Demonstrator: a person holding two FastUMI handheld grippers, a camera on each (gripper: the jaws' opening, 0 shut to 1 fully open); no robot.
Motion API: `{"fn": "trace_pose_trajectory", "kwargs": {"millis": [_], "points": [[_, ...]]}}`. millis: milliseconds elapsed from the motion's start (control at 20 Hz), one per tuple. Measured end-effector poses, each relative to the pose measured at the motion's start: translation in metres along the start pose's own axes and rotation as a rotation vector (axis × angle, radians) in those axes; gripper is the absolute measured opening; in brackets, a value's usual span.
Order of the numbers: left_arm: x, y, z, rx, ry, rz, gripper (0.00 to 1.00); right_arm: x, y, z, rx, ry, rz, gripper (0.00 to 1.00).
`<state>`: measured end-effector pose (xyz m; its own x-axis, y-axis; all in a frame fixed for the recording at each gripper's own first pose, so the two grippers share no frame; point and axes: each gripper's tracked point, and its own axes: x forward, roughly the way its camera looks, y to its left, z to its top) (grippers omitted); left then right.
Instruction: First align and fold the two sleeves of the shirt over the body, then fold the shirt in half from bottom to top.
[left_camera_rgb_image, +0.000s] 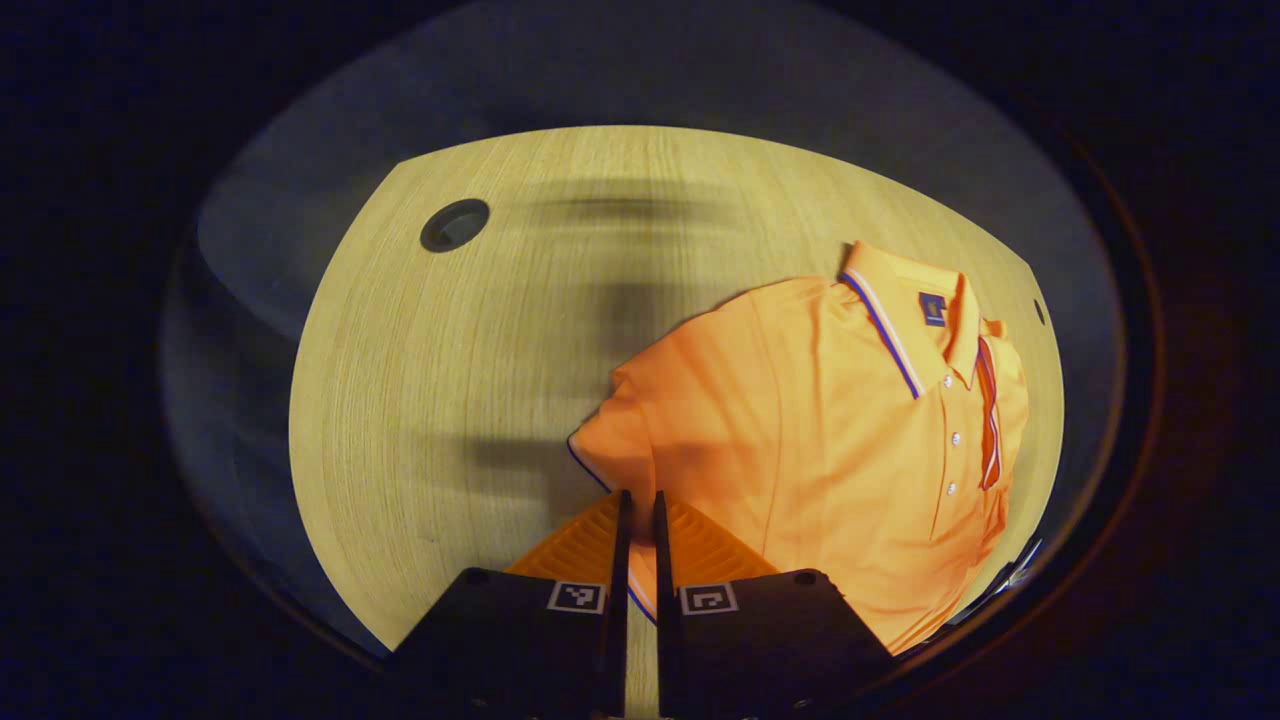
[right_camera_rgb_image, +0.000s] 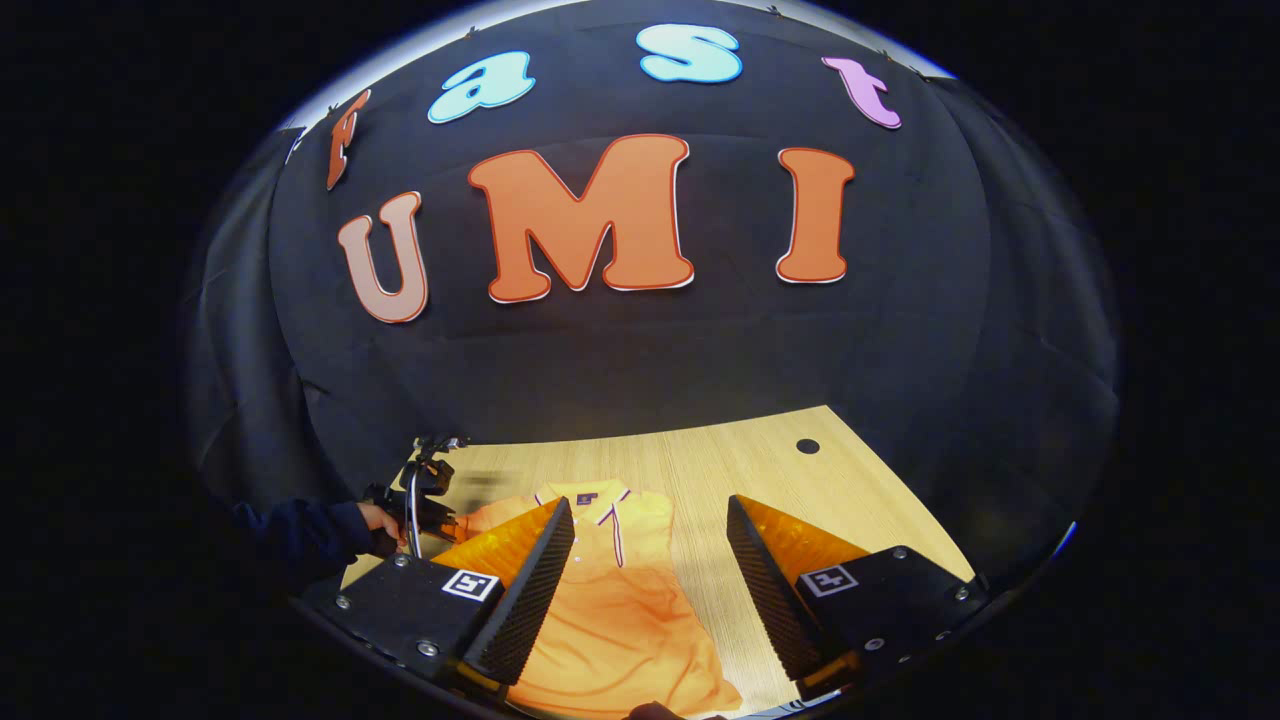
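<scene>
1. Shirt (left_camera_rgb_image: 830, 440), an orange polo, lies on the wooden table (left_camera_rgb_image: 450, 380), toward 4 o'clock in the left gripper view, collar (left_camera_rgb_image: 905, 320) up near 2 o'clock.
2. Left gripper (left_camera_rgb_image: 640, 520) at 6 o'clock is clenched, fingers nearly touching, just off the sleeve edge (left_camera_rgb_image: 600, 450); whether it pinches cloth cannot be told.
3. Right gripper (right_camera_rgb_image: 650, 560) is released, fingers wide apart above the shirt (right_camera_rgb_image: 620, 610).
4. A hand (right_camera_rgb_image: 385, 525) with the other gripper shows at 8 o'clock in the right gripper view.

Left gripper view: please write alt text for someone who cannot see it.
An orange polo shirt lies on a light wooden table, collar toward the upper right and its near sleeve spread out. The left gripper sits at the bottom edge, fingers nearly together by the sleeve hem; whether they pinch it is unclear.
</scene>
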<state>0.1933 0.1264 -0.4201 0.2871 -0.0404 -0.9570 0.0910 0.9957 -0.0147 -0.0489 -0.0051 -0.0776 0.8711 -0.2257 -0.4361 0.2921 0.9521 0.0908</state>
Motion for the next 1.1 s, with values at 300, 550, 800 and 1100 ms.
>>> {"fn": "trace_pose_trajectory", "kwargs": {"millis": [300, 550, 800, 1100], "points": [[-0.043, -0.051, 0.040, 0.127, -0.165, -0.105, 0.12, -0.004, -0.016, -0.020, 0.058, 0.034, -0.024, 0.94], [-0.053, -0.102, 0.052, 0.206, -0.213, -0.162, 0.13, -0.009, -0.030, -0.026, 0.072, 0.038, -0.054, 0.94], [-0.064, -0.156, 0.048, 0.209, -0.231, -0.313, 0.21, -0.019, -0.039, -0.050, 0.096, 0.068, -0.082, 0.94], [-0.098, -0.154, 0.051, 0.206, -0.343, -0.306, 0.95, -0.017, -0.042, -0.073, 0.053, 0.094, -0.087, 0.94]]}}
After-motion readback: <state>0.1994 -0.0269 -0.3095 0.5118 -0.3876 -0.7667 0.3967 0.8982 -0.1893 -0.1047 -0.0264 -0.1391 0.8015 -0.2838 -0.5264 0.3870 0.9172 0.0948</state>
